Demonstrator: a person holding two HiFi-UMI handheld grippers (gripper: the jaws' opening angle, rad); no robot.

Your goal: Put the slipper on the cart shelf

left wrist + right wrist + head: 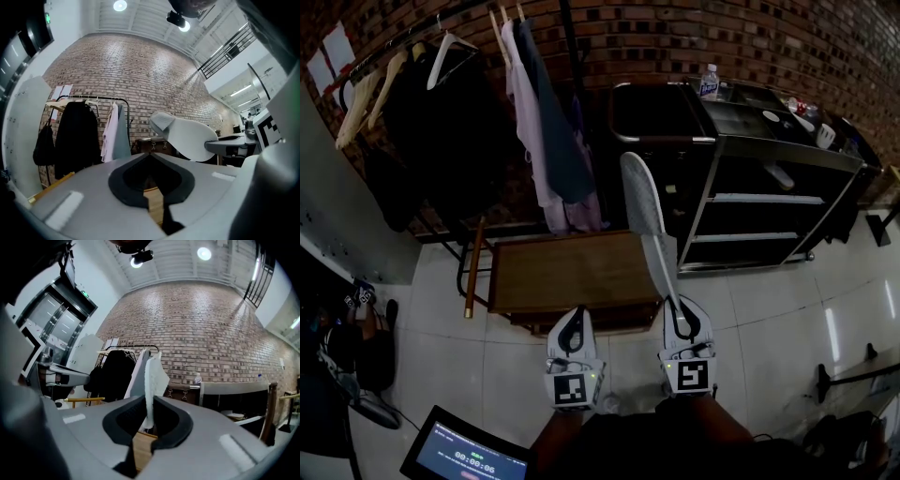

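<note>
A long white slipper stands on edge, toe pointing up and away, with my right gripper shut on its heel end. In the right gripper view the slipper rises thin and upright from between the jaws of the right gripper. My left gripper hangs beside it to the left, shut and empty. From the left gripper view the slipper shows side-on at the right. The black metal cart with its shelves stands ahead at the right, apart from the slipper.
A low wooden table lies right under and ahead of both grippers. A clothes rack with hanging garments stands against the brick wall at the left. A water bottle and small items sit on the cart top. A tablet lies at the lower left.
</note>
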